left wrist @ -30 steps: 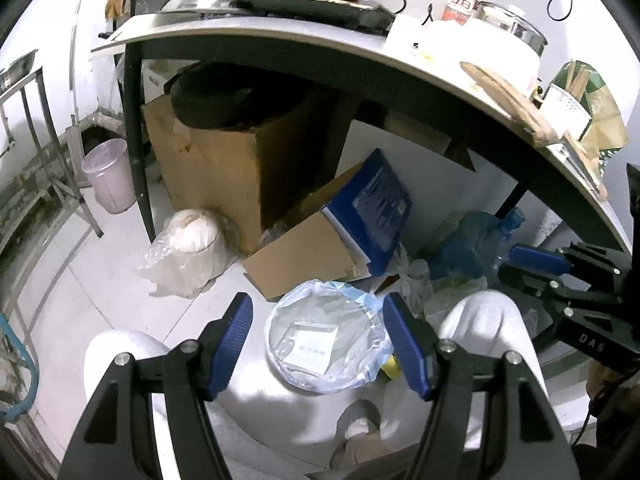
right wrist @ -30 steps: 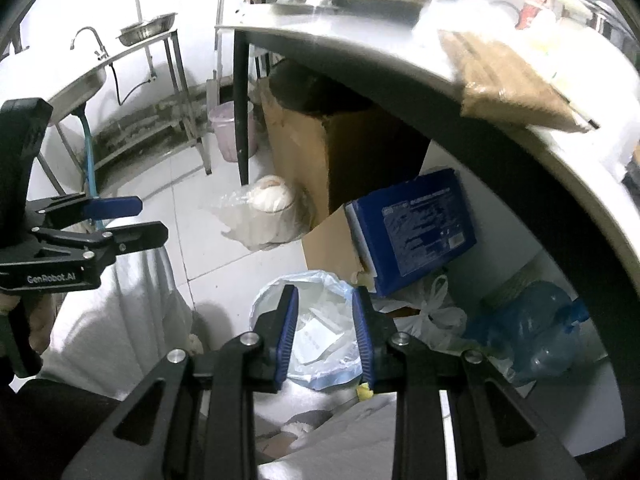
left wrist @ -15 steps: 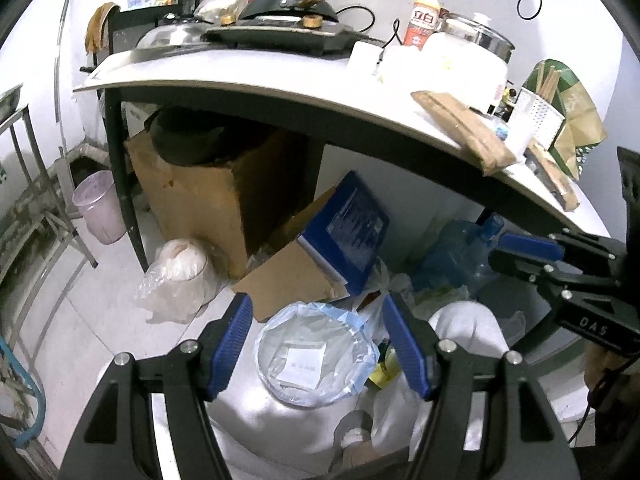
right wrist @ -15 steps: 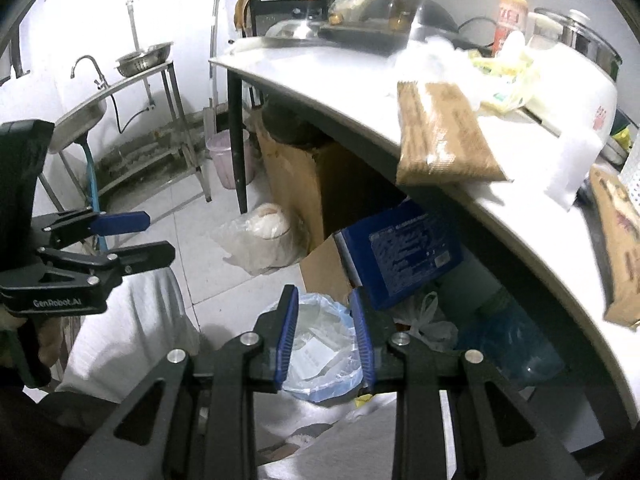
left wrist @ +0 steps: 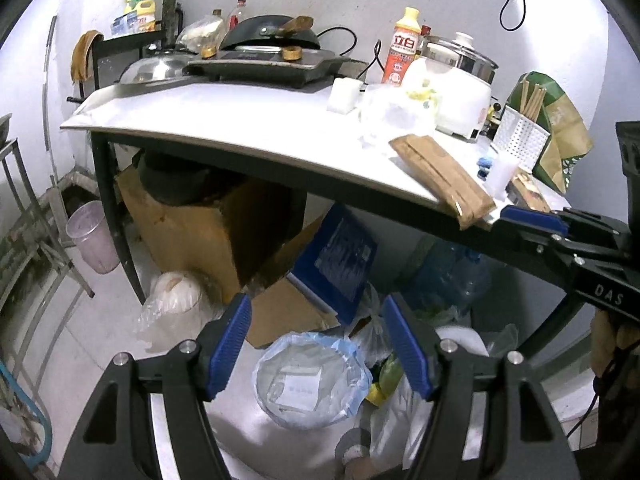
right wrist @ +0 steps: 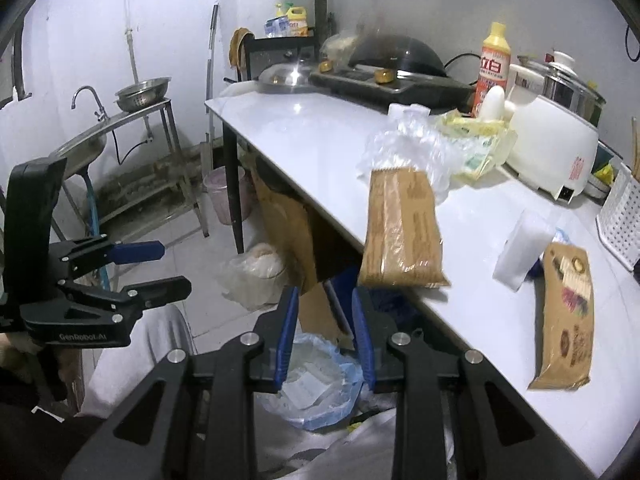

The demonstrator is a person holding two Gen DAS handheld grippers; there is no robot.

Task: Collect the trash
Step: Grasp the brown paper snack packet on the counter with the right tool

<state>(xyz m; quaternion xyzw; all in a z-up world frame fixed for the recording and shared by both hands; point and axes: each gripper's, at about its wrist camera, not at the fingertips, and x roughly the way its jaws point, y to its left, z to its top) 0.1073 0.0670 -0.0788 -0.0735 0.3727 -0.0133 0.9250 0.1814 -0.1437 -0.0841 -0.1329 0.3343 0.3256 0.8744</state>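
Left gripper: jaws spread wide, nothing between the blue pads.

Right gripper: jaws narrowly parted, a clear gap between the pads, nothing pinched.

Trash bin: on the floor, lined with a pale blue bag; papers lie inside. It sits below and between the left gripper's fingers, and directly under the right gripper's tips in the right wrist view.

Brown snack wrapper: flat on the white table, its near end overhanging the table edge; just above and ahead of the right gripper's tips, apart from them.

Second brown packet: on the table, well to the right of the right gripper.

Crumpled clear plastic: on the table beyond the brown wrapper, touching its far end.

White foam block: between the two brown packets.

Yellow wrapper: beside the clear plastic, by the white cooker.

Under the table, beyond the bin: blue box, cardboard carton, bagged white bundle.

Pink bucket: far left of the left gripper, by the table leg.
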